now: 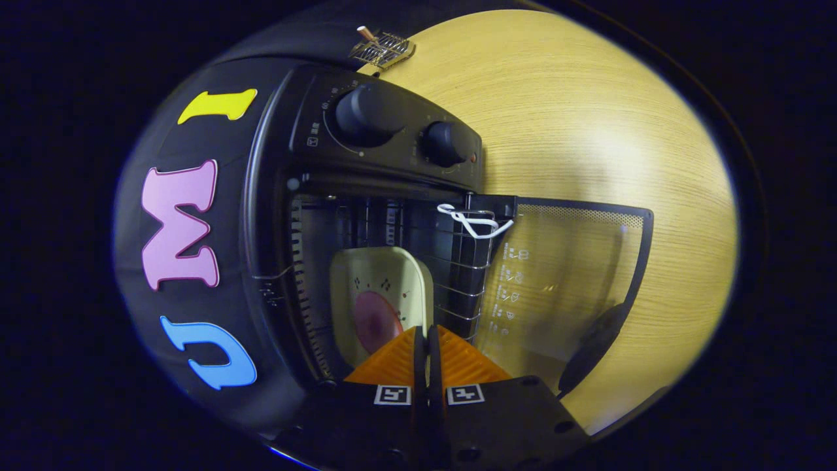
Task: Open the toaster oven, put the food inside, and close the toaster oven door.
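The black toaster oven (271, 196) stands open, its glass door (562, 281) folded flat out over the wooden table (588, 111). Inside, on the wire rack (467, 278), lies a pale square plate (382, 275) carrying a round dark-pink slice of food (375, 320). My gripper (425, 335) reaches into the oven mouth, and its fingers are pressed together on the plate's near rim. The lower part of the plate is hidden behind the fingers.
Two black knobs (366, 114) (444, 142) sit on the oven's control panel. A white cord (474, 222) is tied at the rack's corner by the door hinge. The door's dark handle (592, 347) runs along its outer edge. A small metal grid object (384, 47) lies on the table beyond the oven.
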`<state>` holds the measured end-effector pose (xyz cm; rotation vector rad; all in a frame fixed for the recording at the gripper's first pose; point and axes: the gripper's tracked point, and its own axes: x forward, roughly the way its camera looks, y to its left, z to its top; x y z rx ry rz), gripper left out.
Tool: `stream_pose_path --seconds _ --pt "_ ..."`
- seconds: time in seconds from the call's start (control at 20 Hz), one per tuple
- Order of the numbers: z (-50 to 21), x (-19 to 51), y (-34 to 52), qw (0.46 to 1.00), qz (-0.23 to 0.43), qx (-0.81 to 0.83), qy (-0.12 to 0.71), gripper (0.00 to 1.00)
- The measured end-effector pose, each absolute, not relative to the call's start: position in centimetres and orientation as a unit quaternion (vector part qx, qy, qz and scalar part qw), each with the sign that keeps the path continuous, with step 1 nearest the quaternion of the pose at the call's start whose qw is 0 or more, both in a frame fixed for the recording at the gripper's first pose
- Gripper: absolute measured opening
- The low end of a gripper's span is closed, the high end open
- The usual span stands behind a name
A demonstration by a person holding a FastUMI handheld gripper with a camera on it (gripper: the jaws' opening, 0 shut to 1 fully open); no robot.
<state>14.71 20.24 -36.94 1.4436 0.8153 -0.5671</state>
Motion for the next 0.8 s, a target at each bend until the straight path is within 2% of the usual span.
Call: stream_pose_path --seconds 0.1,0.2,0.25,0.45,0.5,0.55,0.8 --pt "-37.1 15.0 20.4 0.63 -0.256 0.648 0.344 0.06" --pt "-36.9 15.4 20.8 0.631 -0.244 0.655 0.337 0.11" --pt "-36.6 15.8 20.9 0.639 -0.23 0.654 0.333 0.22" --pt "-35.3 13.9 21.5 0.674 -0.18 0.623 0.354 0.87" --pt "-34.7 13.0 21.4 0.687 -0.167 0.61 0.358 0.93" --pt "-34.5 11.9 21.5 0.703 -0.152 0.588 0.369 0.98" --pt "-30.8 7.6 22.5 0.783 -0.039 0.476 0.399 0.99"
